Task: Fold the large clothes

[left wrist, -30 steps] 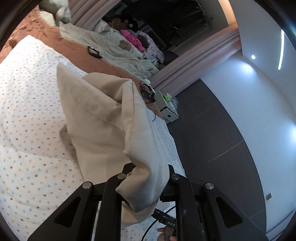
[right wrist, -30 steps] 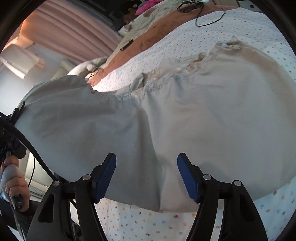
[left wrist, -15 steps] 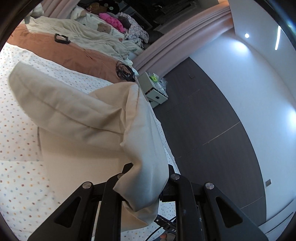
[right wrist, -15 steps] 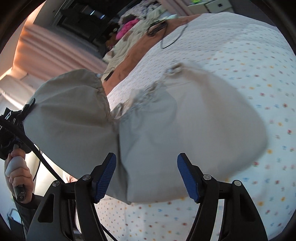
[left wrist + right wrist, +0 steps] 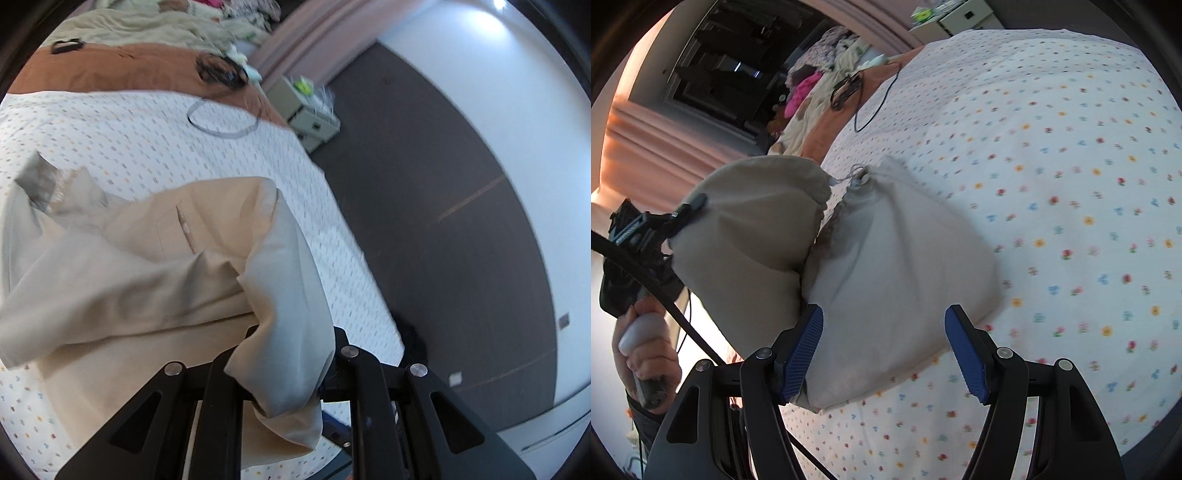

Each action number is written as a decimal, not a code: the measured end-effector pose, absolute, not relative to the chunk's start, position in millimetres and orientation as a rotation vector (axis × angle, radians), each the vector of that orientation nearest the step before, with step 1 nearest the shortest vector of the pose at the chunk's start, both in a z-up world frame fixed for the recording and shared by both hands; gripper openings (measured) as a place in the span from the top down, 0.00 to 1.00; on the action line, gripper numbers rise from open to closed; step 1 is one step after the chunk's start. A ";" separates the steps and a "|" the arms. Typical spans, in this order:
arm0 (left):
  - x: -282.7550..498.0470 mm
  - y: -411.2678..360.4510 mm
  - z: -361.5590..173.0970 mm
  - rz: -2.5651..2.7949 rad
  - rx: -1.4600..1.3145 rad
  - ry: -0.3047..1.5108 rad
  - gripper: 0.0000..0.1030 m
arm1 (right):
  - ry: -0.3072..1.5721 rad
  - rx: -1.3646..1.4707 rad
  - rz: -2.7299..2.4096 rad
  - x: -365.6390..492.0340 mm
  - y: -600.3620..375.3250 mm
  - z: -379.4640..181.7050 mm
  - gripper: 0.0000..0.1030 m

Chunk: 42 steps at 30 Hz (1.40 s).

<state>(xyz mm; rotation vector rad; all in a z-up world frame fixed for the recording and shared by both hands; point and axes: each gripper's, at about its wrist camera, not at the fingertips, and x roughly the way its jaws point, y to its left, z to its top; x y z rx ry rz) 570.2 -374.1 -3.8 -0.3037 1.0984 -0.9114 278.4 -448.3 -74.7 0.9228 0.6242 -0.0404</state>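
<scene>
Beige garment [image 5: 147, 266] in left tool [image 5: 284, 373]

Floral bedsheet [image 5: 1071, 184], brown blanket [image 5: 129, 70], black cable [image 5: 221, 122], bedside drawer unit [image 5: 314, 118]

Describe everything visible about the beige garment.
The beige garment is plain woven cloth, like light cotton, probably drawstring trousers: a gathered waist with a cord shows in the right wrist view, a slit pocket in the left. It lies rumpled and partly doubled over on the flower-dotted sheet. One bunched end hangs from the left gripper, pinched between its fingers. The right gripper is open, its fingers either side of the near corner, not clamping it.
</scene>
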 end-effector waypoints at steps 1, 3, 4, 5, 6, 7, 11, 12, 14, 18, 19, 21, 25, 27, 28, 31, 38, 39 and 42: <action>566.2 -383.3 -9.6 -0.917 -0.278 1.113 0.84 | 0.621 0.926 -0.044 274.0 -451.4 -75.0 0.35; 552.5 -402.4 -20.1 -0.930 -0.219 1.137 0.84 | 0.617 0.929 -0.046 265.3 -455.0 -74.3 0.35; 546.3 -409.9 -25.8 -0.939 -0.187 1.148 0.84 | 0.616 0.932 -0.049 260.1 -458.3 -74.2 0.35; 540.0 -417.2 -32.5 -0.951 -0.162 1.163 0.84 | 0.615 0.934 -0.052 256.9 -461.3 -74.7 0.35; 534.2 -424.0 -40.6 -0.957 -0.135 1.186 0.84 | 0.615 0.935 -0.054 255.7 -464.4 -75.8 0.35; 530.7 -428.8 -47.7 -0.961 -0.113 1.208 0.82 | 0.616 0.937 -0.057 254.7 -466.9 -77.5 0.35; 517.5 -437.6 -72.4 -1.042 -0.099 1.310 0.64 | 0.621 0.946 -0.055 250.4 -476.3 -78.3 0.35; 516.2 -437.1 -74.0 -1.065 -0.110 1.326 0.51 | 0.621 0.946 -0.050 250.5 -476.1 -78.6 0.35; 515.1 -430.7 -68.4 -1.063 -0.105 1.297 0.35 | 0.618 0.947 -0.035 249.9 -476.3 -78.2 0.35; 515.3 -402.9 -47.9 -1.046 -0.151 1.241 0.28 | 0.613 0.940 0.000 254.8 -475.2 -77.0 0.33; 516.2 -392.3 -42.9 -1.026 -0.151 1.220 0.28 | 0.617 0.932 0.006 257.1 -473.4 -77.0 0.31; 519.9 -374.8 -36.5 -0.979 -0.136 1.186 0.28 | 0.629 0.916 0.013 262.5 -468.4 -78.5 0.30; 526.0 -330.8 -33.8 -0.868 -0.141 1.152 0.28 | 0.663 0.900 -0.007 280.2 -464.4 -84.3 0.30; 527.3 -305.5 -36.4 -0.809 -0.140 1.138 0.28 | 0.657 0.885 -0.030 285.2 -461.7 -83.4 0.30; 526.2 -293.5 -39.1 -0.782 -0.142 1.131 0.28 | 0.657 0.874 -0.041 289.1 -463.2 -83.4 0.30; 521.9 -262.8 -51.1 -0.722 -0.159 1.128 0.28 | 0.661 0.849 -0.065 300.7 -468.4 -82.9 0.43; 511.0 -209.8 -104.2 -0.599 -0.171 1.188 0.28 | 0.671 0.843 -0.061 312.5 -467.6 -84.2 0.91; 509.6 -207.6 -112.5 -0.596 -0.185 1.201 0.28 | 0.669 0.842 -0.058 312.5 -467.1 -84.9 0.91; 506.0 -202.6 -132.5 -0.586 -0.195 1.225 0.28 | 0.669 0.860 -0.042 308.3 -464.1 -87.7 0.92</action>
